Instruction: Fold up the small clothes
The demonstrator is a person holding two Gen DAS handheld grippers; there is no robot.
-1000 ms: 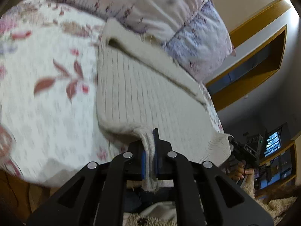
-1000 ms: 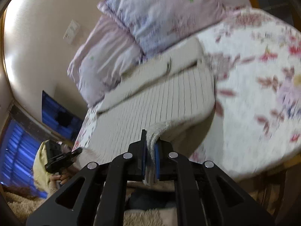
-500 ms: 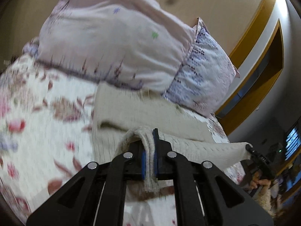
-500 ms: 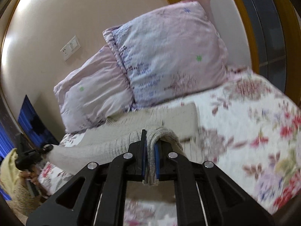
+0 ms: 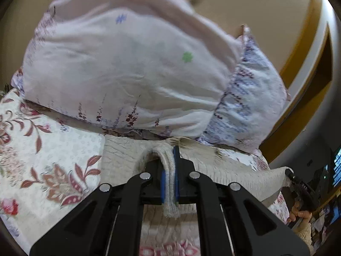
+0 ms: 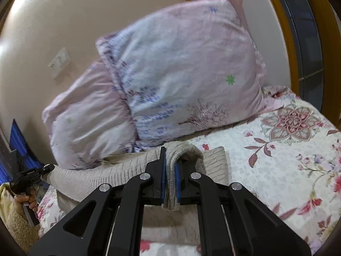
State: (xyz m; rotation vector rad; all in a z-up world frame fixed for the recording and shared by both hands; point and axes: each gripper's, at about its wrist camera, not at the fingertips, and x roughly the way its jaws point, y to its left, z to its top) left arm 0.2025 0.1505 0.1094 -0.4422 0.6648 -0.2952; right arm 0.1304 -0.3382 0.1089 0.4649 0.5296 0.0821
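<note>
A cream knitted sweater (image 5: 119, 160) lies on the floral bedspread (image 5: 42, 160) just in front of the pillows. My left gripper (image 5: 169, 166) is shut on one corner of its ribbed hem, carried over the garment's far part. My right gripper (image 6: 171, 166) is shut on the other hem corner of the sweater (image 6: 215, 164). The lifted hem stretches between the two grippers. The right gripper also shows in the left wrist view (image 5: 298, 183), and the left gripper in the right wrist view (image 6: 29, 177).
Two pale pink flowered pillows (image 5: 132, 70) (image 6: 187, 70) lean against the beige wall right behind the sweater. A wooden window frame (image 5: 307, 85) stands to the right. The bedspread (image 6: 287, 149) extends to the right of the garment.
Both grippers have carried the sweater's hem from the bed's near edge up and forward toward the pillows, folding the lower part over the upper part. Both stayed shut.
</note>
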